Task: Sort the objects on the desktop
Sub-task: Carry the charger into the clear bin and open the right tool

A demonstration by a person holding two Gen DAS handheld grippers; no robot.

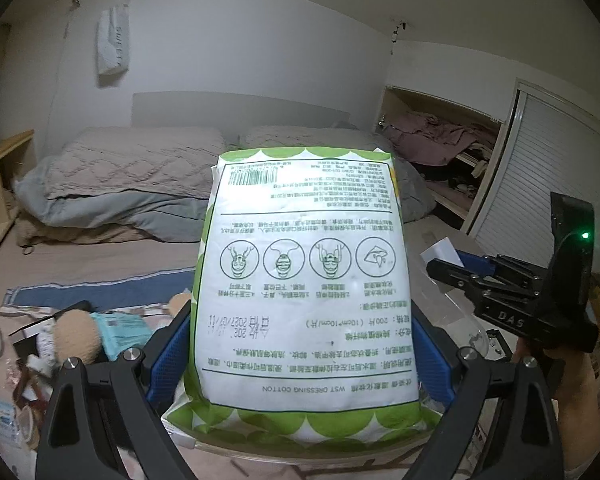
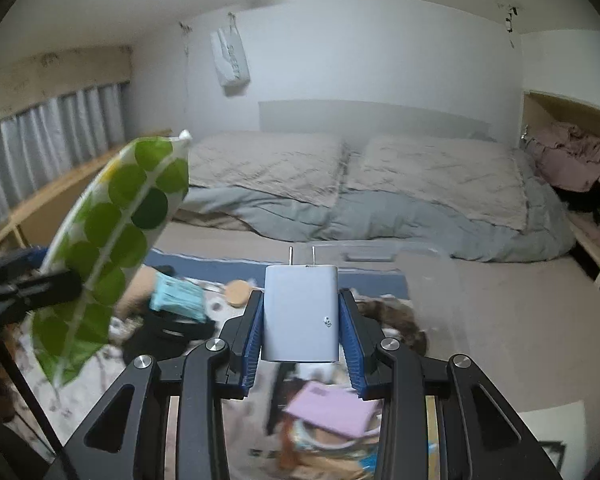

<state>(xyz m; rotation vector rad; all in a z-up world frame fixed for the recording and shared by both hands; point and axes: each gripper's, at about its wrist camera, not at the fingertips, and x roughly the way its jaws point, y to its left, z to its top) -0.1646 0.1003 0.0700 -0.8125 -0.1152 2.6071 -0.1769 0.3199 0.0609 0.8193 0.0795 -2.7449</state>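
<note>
- The cotton pad pack (image 1: 304,280), seen from the left wrist camera, has its back label facing the lens upside down. The one Latin line reads "WST DRESSING COTTON", down near the bottom edge.
- Same label: "200" next to Chinese characters, then "(10cm*10cm/片)".
- A stamped date on it reads "2027/07/11"; the stamp beside it is too smeared to get.
- There's a barcode at the far end, but its digits are too small to read.
- Four round pictograms with Chinese captions, also too small for me.
- The right gripper (image 1: 452,268) body has "DAS" in raised letters.
- The white bag on the wall (image 1: 114,42) has lettering, unreadable.
</note>
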